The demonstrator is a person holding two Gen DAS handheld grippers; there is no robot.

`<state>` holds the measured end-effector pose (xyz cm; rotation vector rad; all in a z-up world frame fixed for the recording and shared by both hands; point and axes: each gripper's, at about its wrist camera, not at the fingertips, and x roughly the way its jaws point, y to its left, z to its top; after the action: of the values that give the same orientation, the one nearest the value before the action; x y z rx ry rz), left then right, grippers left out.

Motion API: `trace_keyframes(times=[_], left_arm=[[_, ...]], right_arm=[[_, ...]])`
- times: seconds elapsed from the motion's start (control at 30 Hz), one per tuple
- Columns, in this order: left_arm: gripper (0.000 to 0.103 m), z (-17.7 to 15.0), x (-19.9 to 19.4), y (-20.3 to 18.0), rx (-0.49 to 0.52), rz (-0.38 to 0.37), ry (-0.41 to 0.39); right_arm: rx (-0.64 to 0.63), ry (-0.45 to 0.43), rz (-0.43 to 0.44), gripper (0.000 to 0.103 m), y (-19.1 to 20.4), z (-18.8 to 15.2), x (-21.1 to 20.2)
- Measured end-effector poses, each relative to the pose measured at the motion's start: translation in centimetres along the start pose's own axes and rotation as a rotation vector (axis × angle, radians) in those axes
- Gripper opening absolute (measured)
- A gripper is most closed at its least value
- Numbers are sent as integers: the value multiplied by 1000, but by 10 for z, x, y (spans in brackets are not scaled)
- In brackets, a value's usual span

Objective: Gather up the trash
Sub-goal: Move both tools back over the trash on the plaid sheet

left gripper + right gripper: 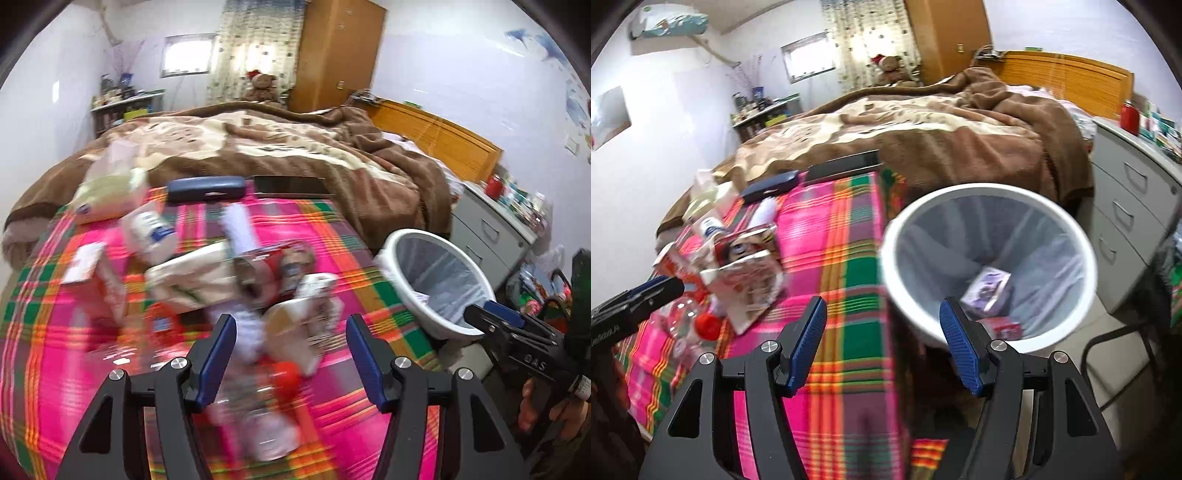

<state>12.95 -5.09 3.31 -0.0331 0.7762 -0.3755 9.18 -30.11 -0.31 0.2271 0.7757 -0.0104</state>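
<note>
A heap of trash lies on the pink plaid blanket [55, 332]: a clear bottle with a red cap [286, 371], crumpled packaging [295, 325], a white bottle [151, 232]. My left gripper [291, 328] is open and empty just above the heap. A white bin [439, 280] with a clear liner stands beside the bed. In the right wrist view my right gripper [882, 314] is open and empty above the bin's [905, 306] near rim; a purple box [986, 288] and a red packet [1004, 328] lie inside. The red-capped bottle [705, 326] shows at left.
A brown blanket [295, 147] covers the far bed. A dark glasses case [207, 188] and a black tablet [291, 184] lie at the plaid blanket's far edge. A grey drawer cabinet [1126, 206] stands right of the bin, a dark chair frame [1115, 343] near it.
</note>
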Motion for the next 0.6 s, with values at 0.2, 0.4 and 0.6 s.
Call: trace_keyframes(times=[0.2,0.4,0.6], left_arm=[[62,-4,-13,45,-11,47,-4],[62,-10,-11,75,-9,60,22],[62,-11,-6,86,2,38,45]], right_arm=[[-51,13,57,65,33,-9,5],[-82,32,125,65,59,-24,8],[-134,63,214,65,88,-41,8]])
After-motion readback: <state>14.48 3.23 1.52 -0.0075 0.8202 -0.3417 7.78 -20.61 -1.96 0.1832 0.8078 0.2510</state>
